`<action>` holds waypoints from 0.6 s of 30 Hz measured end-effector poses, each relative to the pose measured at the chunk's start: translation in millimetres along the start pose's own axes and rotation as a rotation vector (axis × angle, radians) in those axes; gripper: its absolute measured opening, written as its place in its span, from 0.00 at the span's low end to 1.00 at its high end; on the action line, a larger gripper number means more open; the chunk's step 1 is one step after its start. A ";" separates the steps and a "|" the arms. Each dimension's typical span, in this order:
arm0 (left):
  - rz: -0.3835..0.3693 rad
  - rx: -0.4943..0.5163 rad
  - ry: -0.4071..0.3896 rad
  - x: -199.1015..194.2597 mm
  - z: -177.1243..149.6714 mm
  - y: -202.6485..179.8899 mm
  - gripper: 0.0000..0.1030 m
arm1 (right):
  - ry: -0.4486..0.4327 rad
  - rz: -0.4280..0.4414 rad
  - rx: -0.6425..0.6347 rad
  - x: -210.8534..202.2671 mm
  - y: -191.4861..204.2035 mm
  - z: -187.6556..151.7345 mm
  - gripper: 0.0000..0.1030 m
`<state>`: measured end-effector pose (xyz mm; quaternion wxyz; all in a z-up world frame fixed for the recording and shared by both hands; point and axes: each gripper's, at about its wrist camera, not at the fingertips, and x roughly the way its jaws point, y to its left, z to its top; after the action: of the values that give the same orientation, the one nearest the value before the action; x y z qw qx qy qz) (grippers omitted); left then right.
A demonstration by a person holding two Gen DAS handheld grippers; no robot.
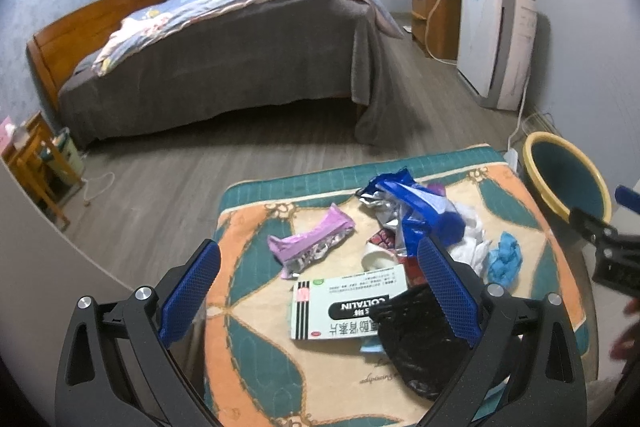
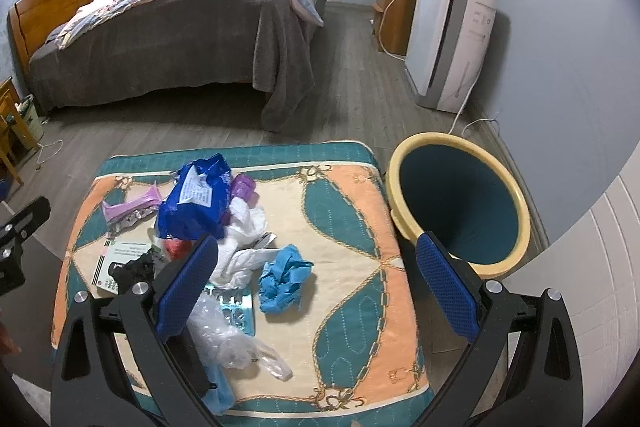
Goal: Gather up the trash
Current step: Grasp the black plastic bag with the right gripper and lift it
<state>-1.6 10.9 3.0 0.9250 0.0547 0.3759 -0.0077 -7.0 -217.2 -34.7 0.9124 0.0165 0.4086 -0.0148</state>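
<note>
Trash lies on a patterned cushion [image 1: 256, 347] [image 2: 344, 211]: a purple wrapper [image 1: 310, 241] [image 2: 128, 209], a blue foil bag [image 1: 416, 203] [image 2: 196, 199], a white medicine box [image 1: 340, 307] [image 2: 116, 259], white tissue [image 2: 244, 243], a crumpled blue glove [image 1: 506, 257] [image 2: 284, 279], a black bag [image 1: 420, 343], clear plastic [image 2: 228, 339] and a blister pack [image 2: 238, 309]. My left gripper [image 1: 318, 293] is open above the medicine box. My right gripper [image 2: 318, 287] is open above the blue glove. A yellow-rimmed trash bin [image 2: 460, 203] [image 1: 564, 179] stands right of the cushion.
A bed [image 1: 224, 55] [image 2: 160, 35] stands across the wood floor. A white appliance [image 1: 496, 43] [image 2: 448, 39] and a wooden cabinet [image 1: 434, 19] line the right wall. A small wooden table [image 1: 36, 163] is at far left. A white tiled surface [image 2: 580, 307] is at lower right.
</note>
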 end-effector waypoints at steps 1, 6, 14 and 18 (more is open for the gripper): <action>-0.003 -0.004 -0.011 0.1 -0.1 2.8 0.95 | 0.022 0.023 -0.001 1.9 2.0 -1.2 0.95; -0.017 0.003 0.023 2.5 -1.5 4.7 0.95 | 0.064 0.101 -0.054 5.1 28.3 -11.3 0.94; 0.017 -0.031 0.015 0.9 -3.4 25.7 0.95 | 0.132 0.216 -0.160 21.3 80.3 -27.3 0.94; -0.002 -0.045 0.051 8.1 -6.1 36.0 0.95 | 0.179 0.227 -0.195 35.0 95.4 -33.9 0.83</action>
<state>2.0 47.6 -3.5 0.9160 0.0339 0.3996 0.0011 -5.2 -120.9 -81.7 0.8654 -0.0246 0.4834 0.1297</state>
